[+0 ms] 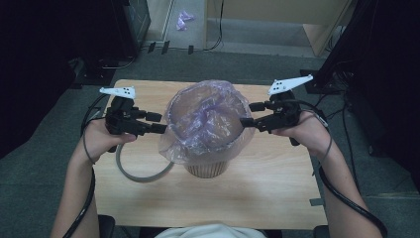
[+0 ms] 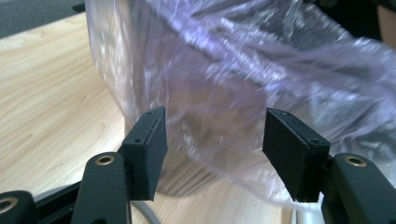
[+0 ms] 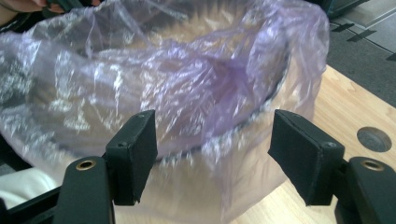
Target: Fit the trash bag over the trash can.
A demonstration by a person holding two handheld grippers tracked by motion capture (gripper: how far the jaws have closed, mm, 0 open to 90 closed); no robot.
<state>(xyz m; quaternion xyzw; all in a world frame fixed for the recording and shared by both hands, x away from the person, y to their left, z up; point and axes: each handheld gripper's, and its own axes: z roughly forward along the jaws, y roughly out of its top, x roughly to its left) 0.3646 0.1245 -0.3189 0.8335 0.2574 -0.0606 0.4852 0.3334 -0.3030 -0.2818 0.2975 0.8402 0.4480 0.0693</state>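
While the bin (image 1: 208, 166) stands mid-worktop (image 1: 277, 183) with its purple bag (image 1: 205, 119) draped over the rim, both tools, left tool (image 1: 163, 123) and right tool (image 1: 246, 115), flank it, spread and pinching nothing; lining seems underway, and next each must nip the overhanging film and pull it down

Between your two tools stands a light wooden table (image 1: 277, 183), set on grey carpet (image 1: 44, 163). Directly on it, midway between the tools, sits a ribbed bin (image 1: 208, 168) lined with a thin purple bag (image 1: 203, 119). A grey cable (image 1: 143, 176) loops on the tabletop just under your left tool, touching the wood beside the bin.
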